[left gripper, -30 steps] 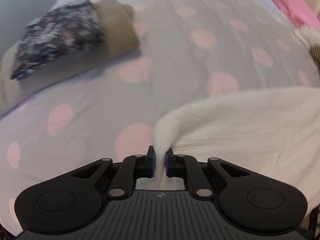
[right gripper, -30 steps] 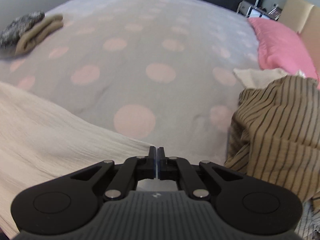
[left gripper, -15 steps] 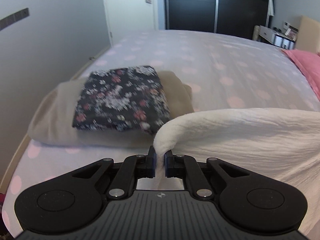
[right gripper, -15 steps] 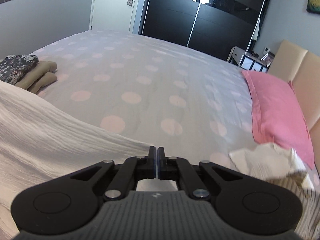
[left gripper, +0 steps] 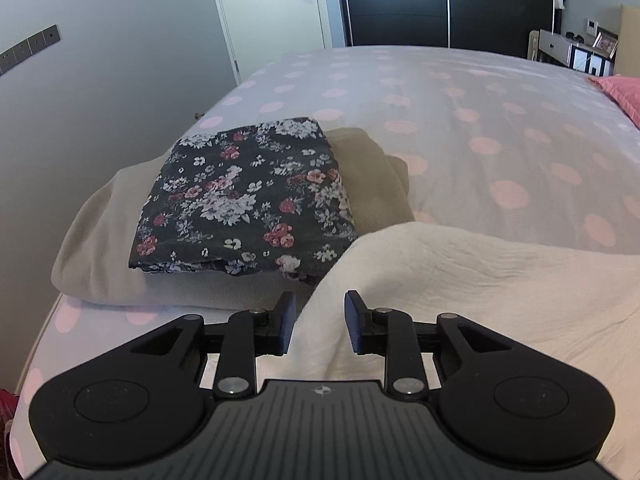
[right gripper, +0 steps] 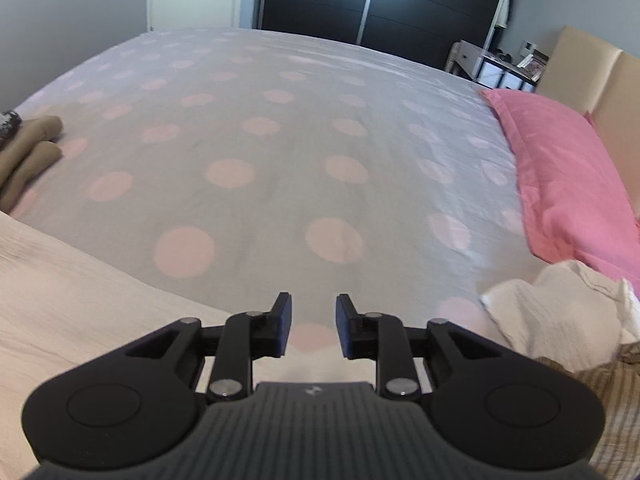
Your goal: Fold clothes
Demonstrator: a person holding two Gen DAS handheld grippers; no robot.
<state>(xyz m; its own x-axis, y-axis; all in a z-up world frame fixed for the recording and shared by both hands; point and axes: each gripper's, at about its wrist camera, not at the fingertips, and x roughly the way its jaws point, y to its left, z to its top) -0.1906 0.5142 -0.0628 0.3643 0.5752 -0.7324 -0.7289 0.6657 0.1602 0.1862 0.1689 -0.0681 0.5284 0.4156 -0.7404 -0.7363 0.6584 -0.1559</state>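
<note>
1. The left gripper (left gripper: pixel 320 322) stands with its jaws parted. A rounded fold of the cream garment (left gripper: pixel 460 280) sits in the gap, but neither pad visibly presses it, so it looks let go rather than held.
2. The right gripper (right gripper: pixel 313 326) is also parted and holds nothing; only the dotted bedspread (right gripper: pixel 280 128) shows between its fingers.
3. The cream garment lies spread on the bed. In the left view it runs from 6 o'clock out to 3 o'clock; in the right view it fills the stretch from 7 to 9 o'clock (right gripper: pixel 80 312).
4. It looks like light, crinkled cotton — soft, limp, no stiffness. It should drape and sag from wherever it is lifted, and is likely to slide little on the bedspread.
5. The best hold is probably at a corner or along an edge, pinching both layers of the fold — one gripper at each end, so the edge stays taut.
6. At 10 o'clock in the left view a folded floral cloth (left gripper: pixel 248 200) rests on a folded beige one (left gripper: pixel 100 248), just beside the cream fold.
7. At 4 o'clock in the right view, a crumpled white cloth (right gripper: pixel 560 308) and a striped one (right gripper: pixel 608 400) wait by the pink pillow (right gripper: pixel 560 160).
</note>
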